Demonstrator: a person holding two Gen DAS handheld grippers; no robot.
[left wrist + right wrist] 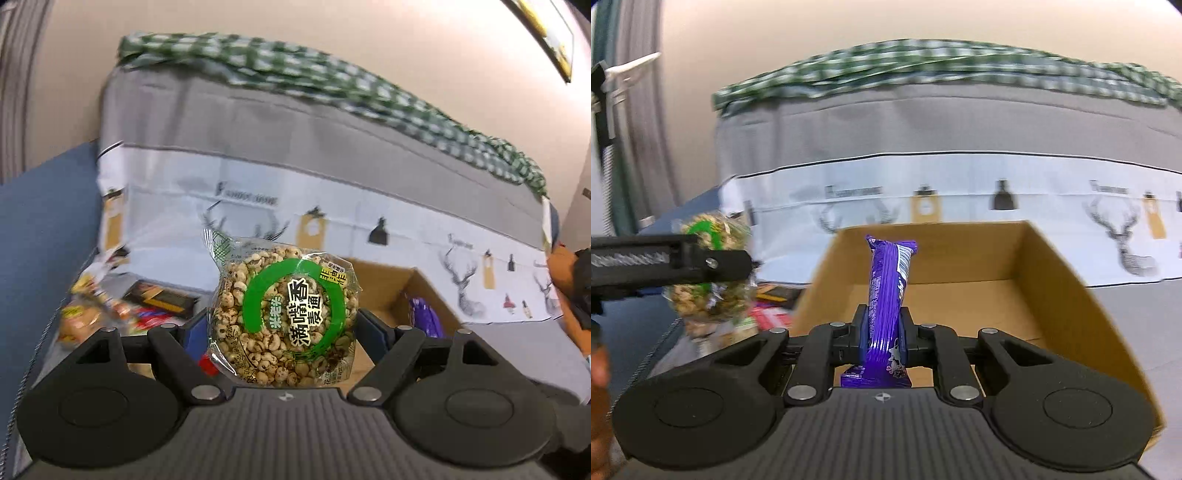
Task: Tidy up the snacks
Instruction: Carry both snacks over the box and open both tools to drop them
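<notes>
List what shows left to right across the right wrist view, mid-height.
Black left tongs gripping the round puffed-grain cake in clear wrapper → purple snack bar → brown cardboard box's right wall.

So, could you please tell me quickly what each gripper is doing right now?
Left gripper: closed on the round clear-wrapped puffed-grain cake.
Right gripper: closed on the purple foil-wrapped bar.

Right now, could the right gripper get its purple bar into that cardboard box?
Probably yes: the right gripper holds the purple bar upright just before the cardboard box, whose top is open with bare floor showing and nothing between them.
</notes>
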